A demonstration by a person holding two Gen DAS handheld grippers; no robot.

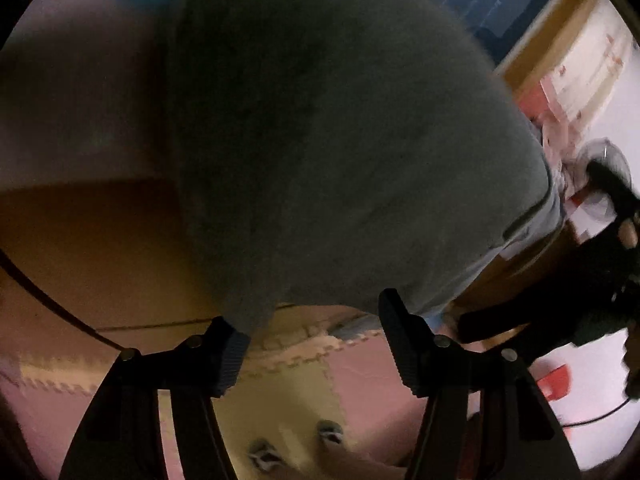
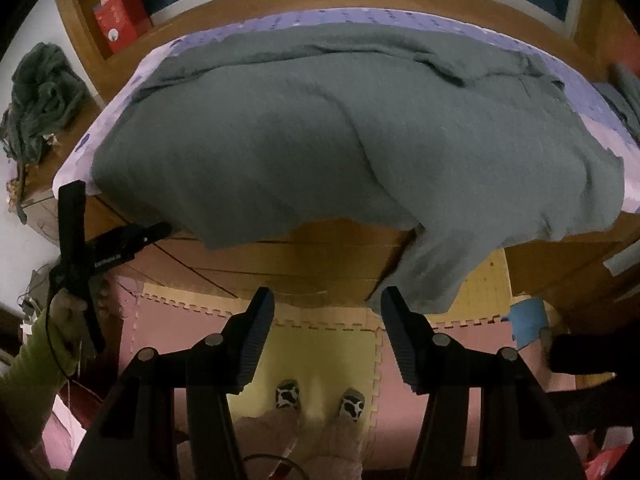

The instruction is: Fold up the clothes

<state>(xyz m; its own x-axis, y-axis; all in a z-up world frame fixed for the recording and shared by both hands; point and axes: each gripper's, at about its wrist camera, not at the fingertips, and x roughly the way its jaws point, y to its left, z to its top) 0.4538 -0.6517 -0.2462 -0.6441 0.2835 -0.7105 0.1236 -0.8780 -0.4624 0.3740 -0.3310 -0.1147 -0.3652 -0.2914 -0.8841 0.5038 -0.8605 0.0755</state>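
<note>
Filling most of the left wrist view, a grey garment (image 1: 340, 140) hangs blurred and close to the camera. The left gripper (image 1: 312, 344) has its fingers (image 1: 230, 354) spread wide; a lower fold of the cloth brushes the tip of one finger, but nothing is pinched between them. Below lies a foam floor mat (image 1: 304, 384) in pink and yellow tiles.

From the right wrist view, the same grey garment (image 2: 320, 140) lies spread over a surface covered with a lilac cloth (image 2: 600, 116), its near edge and one sleeve drooping over the wooden front (image 2: 320, 256). The right gripper (image 2: 326, 344) hovers in front of that edge, fingers (image 2: 256, 344) wide apart and holding nothing. The left gripper (image 2: 156, 230) shows at the garment's left corner. Two patterned slippers (image 2: 320, 398) stand on the mat (image 2: 320, 344) below. A red box (image 2: 120, 16) sits on a ledge behind.
</note>
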